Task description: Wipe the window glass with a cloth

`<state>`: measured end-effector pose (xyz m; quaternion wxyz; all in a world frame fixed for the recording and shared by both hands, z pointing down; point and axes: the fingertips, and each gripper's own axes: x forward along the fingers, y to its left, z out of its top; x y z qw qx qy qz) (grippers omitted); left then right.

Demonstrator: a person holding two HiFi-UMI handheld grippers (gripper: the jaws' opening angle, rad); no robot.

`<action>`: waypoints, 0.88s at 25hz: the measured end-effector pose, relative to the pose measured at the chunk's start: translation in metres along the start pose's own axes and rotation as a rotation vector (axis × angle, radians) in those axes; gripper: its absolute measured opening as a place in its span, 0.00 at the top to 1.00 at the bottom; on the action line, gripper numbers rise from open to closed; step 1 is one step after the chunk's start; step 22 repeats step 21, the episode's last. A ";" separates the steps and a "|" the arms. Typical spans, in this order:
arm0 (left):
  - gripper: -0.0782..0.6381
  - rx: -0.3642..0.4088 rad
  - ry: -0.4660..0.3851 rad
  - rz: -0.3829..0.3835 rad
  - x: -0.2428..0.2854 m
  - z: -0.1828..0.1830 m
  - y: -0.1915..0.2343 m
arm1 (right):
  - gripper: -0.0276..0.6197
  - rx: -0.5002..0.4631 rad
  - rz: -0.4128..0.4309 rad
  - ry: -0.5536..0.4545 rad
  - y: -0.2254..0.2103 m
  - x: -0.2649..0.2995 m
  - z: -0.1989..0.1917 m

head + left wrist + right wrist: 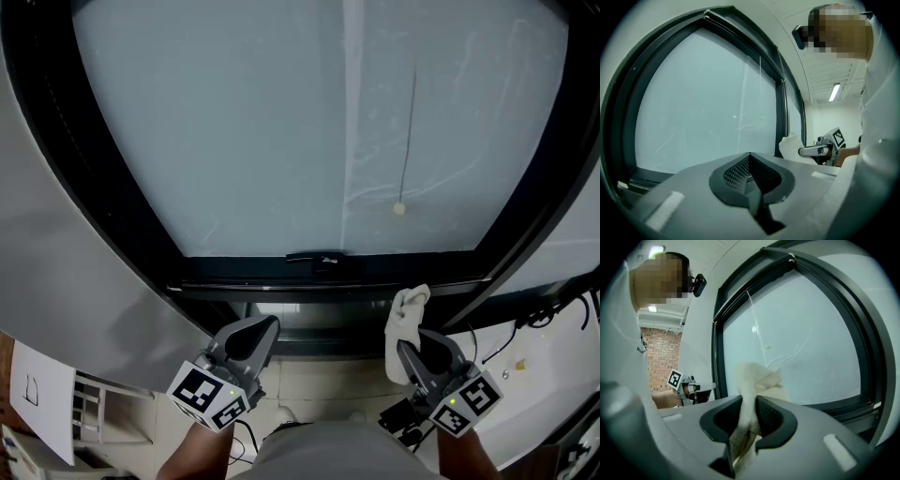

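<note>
Fingers (771, 417) of our right gripper (414, 352) pinch the white cloth (406, 319) at lower right, just below the window glass (262, 131), bunched upward ready to wipe, while our left gripper (257, 334) hangs closed and empty.

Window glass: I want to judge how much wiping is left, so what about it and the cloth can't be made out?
Window glass: its top is cut off by the head view's upper edge; which side the faint streaks lie on cannot be told.
Cloth: its lower part is hidden between the right gripper's jaws; damp or dry is unclear.
Small pale bead on the thin line: too small to identify.
</note>
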<state>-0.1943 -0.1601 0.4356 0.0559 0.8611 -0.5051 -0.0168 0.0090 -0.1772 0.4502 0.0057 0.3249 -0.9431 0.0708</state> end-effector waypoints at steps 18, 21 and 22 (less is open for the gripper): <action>0.87 -0.021 0.018 -0.020 0.012 -0.010 0.000 | 0.82 -0.024 -0.012 0.010 -0.002 0.006 -0.003; 0.87 -0.031 0.024 -0.028 0.013 -0.015 -0.003 | 0.82 -0.022 -0.006 0.020 -0.001 0.008 -0.006; 0.87 -0.031 0.024 -0.028 0.013 -0.015 -0.003 | 0.82 -0.022 -0.006 0.020 -0.001 0.008 -0.006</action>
